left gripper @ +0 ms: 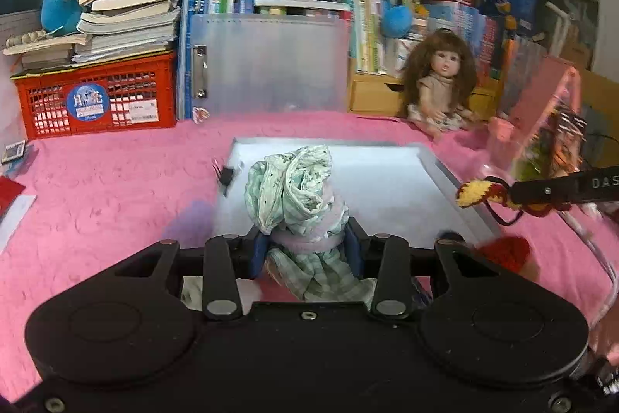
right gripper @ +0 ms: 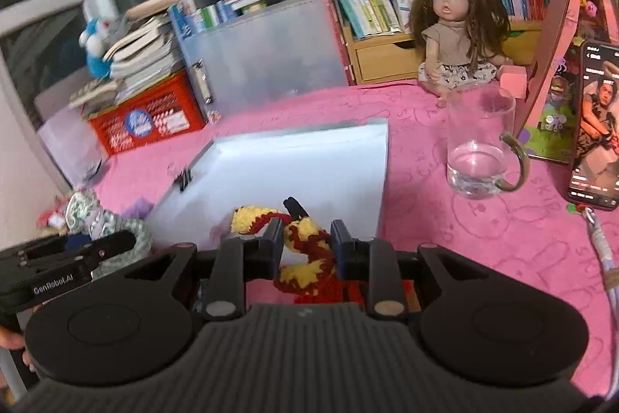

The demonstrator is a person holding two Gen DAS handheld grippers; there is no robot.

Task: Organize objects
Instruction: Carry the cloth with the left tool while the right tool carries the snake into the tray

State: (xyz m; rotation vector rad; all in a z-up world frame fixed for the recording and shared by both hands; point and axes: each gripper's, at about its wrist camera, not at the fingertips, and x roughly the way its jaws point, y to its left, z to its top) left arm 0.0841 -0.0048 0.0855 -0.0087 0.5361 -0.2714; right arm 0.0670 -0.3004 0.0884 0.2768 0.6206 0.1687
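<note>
Left gripper (left gripper: 305, 250) fingers clamped on green cloth doll (left gripper: 298, 192), right gripper (right gripper: 305, 246) on crocheted toy (right gripper: 305, 250) — white tray (left gripper: 387, 188) ahead, glass mug (right gripper: 479, 149) mid-right, phone (right gripper: 595, 126) at right edge — right view only.

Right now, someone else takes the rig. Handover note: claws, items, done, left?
Left claw: shut on the cloth doll, held above the tray's near edge.
Right claw: shut on the yarn toy, at the tray's near edge.
Tray: holds only a black clip by its left rim.
Done: both toys picked up.
Left: set them down, likely on the tray. Mind the glass mug and phone to the right.
</note>
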